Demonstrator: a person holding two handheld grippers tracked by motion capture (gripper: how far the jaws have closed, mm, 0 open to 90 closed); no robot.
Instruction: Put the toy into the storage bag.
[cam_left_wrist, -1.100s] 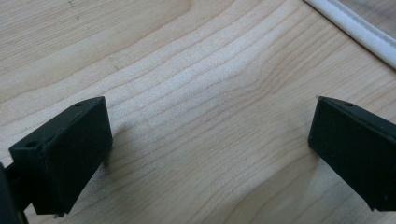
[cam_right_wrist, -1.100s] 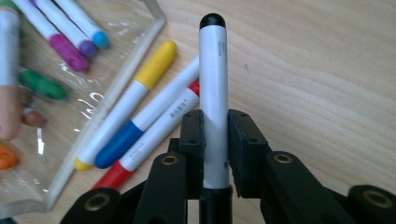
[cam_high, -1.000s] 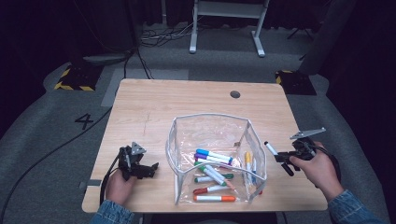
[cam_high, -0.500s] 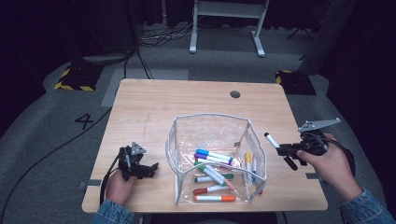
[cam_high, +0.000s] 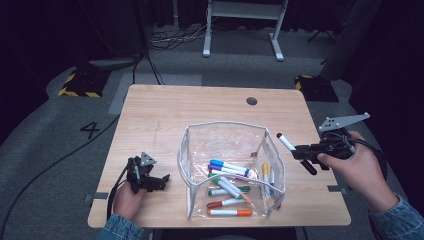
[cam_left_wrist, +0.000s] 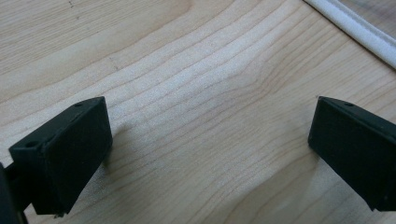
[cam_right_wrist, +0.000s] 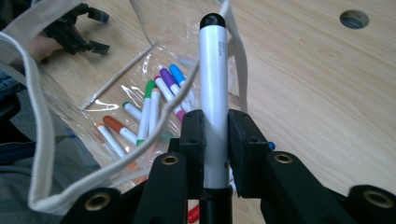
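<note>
On the left, my left gripper sits low on the wooden table, jaws spread wide with nothing but bare wood grain between them in the left gripper view. In the middle stands the clear pouch, its top held open by a white rim, with a scatter of coloured markers lying on its floor. To the right of the pouch, my right gripper is clamped on a white marker with a black cap, held above the table beside the pouch's right wall and pointing toward it. I judge the marker light, rigid and smooth-sided, so it could twist or slide in the pads; the grip sits on the barrel well behind the cap, which looks sensible. The pouch looks thin and floppy, so nudging its rim would likely shove it aside.
</note>
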